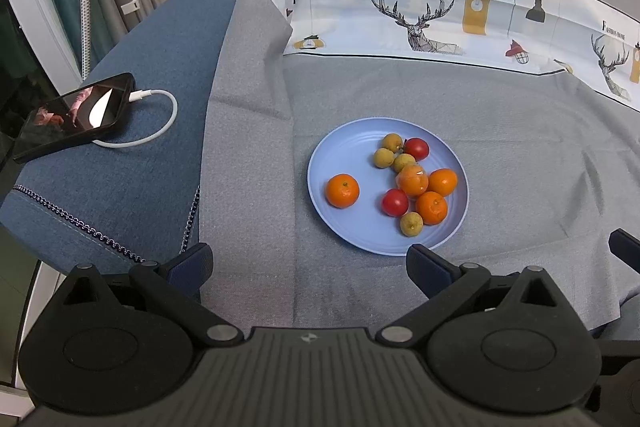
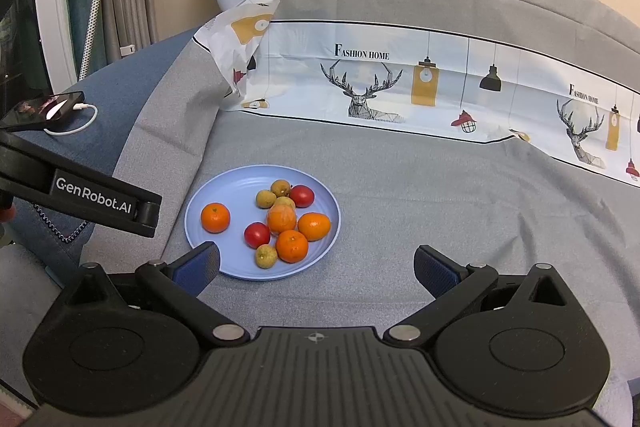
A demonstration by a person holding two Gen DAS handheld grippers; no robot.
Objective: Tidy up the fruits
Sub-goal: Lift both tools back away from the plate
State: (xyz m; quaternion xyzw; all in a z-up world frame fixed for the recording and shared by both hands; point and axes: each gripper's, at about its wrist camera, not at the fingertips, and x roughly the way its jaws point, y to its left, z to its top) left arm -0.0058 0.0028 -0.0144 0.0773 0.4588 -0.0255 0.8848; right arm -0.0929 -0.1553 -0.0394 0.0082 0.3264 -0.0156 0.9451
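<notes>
A light blue plate (image 1: 344, 151) (image 2: 232, 187) lies on grey cloth and holds all the fruit. One orange (image 1: 342, 191) (image 2: 215, 217) sits alone on the plate's left side. On the right, more oranges (image 1: 443, 181) (image 2: 314, 225), two red tomatoes (image 1: 395, 202) (image 2: 257, 234) and several small yellow-brown longans (image 1: 411, 223) (image 2: 266, 255) are bunched together. My left gripper (image 1: 310, 265) hovers open just short of the plate's near rim, with nothing in it. My right gripper (image 2: 318, 269) is open too and holds nothing; its left finger (image 2: 200, 267) overlaps the plate's near edge.
A phone (image 1: 76, 111) with a white charging cable (image 1: 160, 123) lies on the blue cushion (image 1: 120, 187) to the left. A printed "FASHION HOME" cloth band (image 1: 420, 19) (image 2: 380, 83) runs behind the plate. The left gripper's body (image 2: 96, 199) reaches in from the left of the right wrist view.
</notes>
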